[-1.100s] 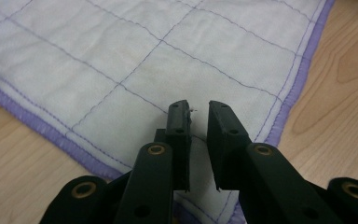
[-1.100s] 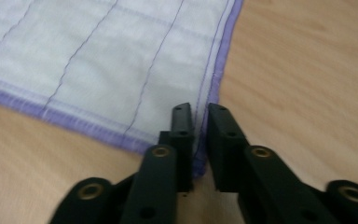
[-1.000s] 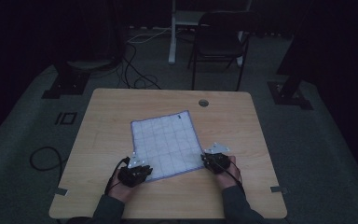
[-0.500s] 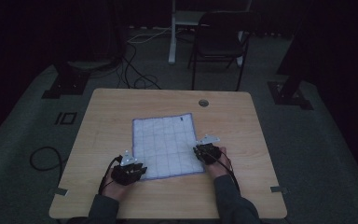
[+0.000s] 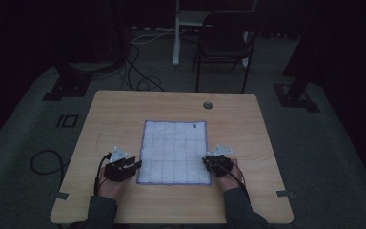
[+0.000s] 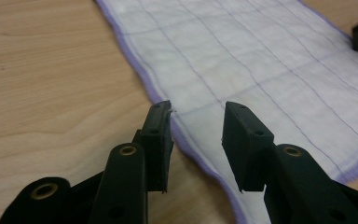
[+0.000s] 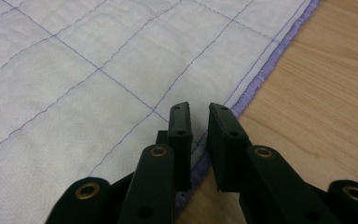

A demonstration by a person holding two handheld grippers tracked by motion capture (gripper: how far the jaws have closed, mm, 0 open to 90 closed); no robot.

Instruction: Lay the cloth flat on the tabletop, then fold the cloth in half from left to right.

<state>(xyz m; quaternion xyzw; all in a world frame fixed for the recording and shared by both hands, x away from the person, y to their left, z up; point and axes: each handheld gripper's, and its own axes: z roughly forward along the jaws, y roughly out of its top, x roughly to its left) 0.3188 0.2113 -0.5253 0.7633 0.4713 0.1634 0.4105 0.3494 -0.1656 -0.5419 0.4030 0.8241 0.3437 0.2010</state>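
Now that the cloth (image 5: 174,151) lies square and flat mid-bench instead of skewed as before, the left tool (image 6: 196,122) has just been spreading, nothing between its jaws, over the purple hem, the right tool (image 7: 198,122) narrowly parted at the opposite near corner, bare bench (image 5: 124,109) all around.

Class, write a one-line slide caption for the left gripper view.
Left tool, jaws open after just widening, poised over the purple-hemmed edge of a white checked cloth lying flat on the wooden table.
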